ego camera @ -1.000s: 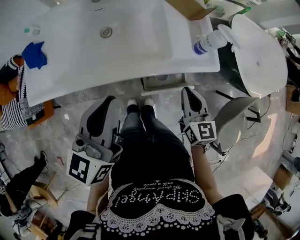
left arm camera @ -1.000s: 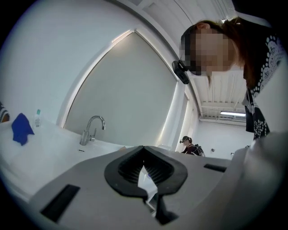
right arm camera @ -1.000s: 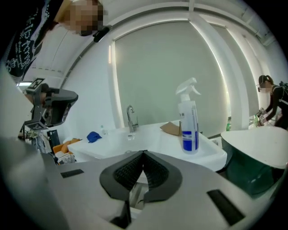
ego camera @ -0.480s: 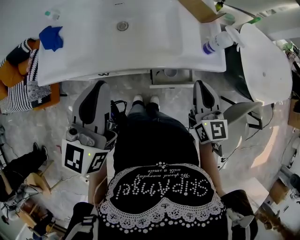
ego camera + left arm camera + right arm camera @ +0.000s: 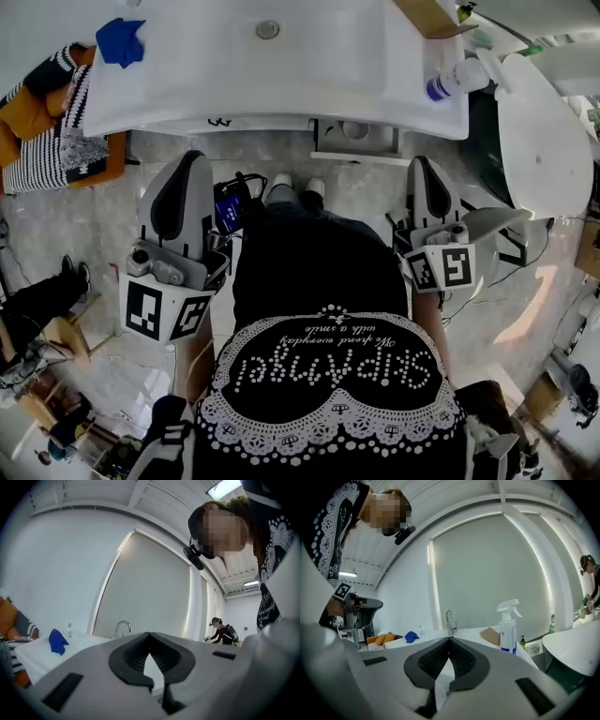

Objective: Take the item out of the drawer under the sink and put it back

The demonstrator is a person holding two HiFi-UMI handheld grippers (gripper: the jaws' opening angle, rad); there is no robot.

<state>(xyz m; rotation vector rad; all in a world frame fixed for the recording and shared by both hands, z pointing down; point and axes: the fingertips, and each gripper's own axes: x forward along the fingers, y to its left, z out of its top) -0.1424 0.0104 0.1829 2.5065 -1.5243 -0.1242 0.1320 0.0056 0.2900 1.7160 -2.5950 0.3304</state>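
The white sink counter (image 5: 281, 94) fills the top of the head view, its drain (image 5: 268, 29) near the top edge. Under its front edge only a grey box-like recess (image 5: 356, 137) shows; no drawer front or item is visible. My left gripper (image 5: 191, 159) is held upright left of the person's legs, jaws shut and empty. My right gripper (image 5: 422, 163) is upright on the other side, also shut on nothing. In the left gripper view my left gripper (image 5: 150, 635) points at the faucet (image 5: 123, 626). In the right gripper view my right gripper (image 5: 450, 641) does the same.
A blue cloth (image 5: 120, 39) lies on the counter's left end, a spray bottle (image 5: 457, 79) and cardboard (image 5: 429, 15) on its right. A round white tabletop (image 5: 548, 141) stands at the right, orange and striped cushions (image 5: 47, 141) at the left. Another person (image 5: 222, 631) works far off.
The sink has slid toward the top right of the head view. Both grippers sit a little further right and further from the counter edge, still shut and empty.
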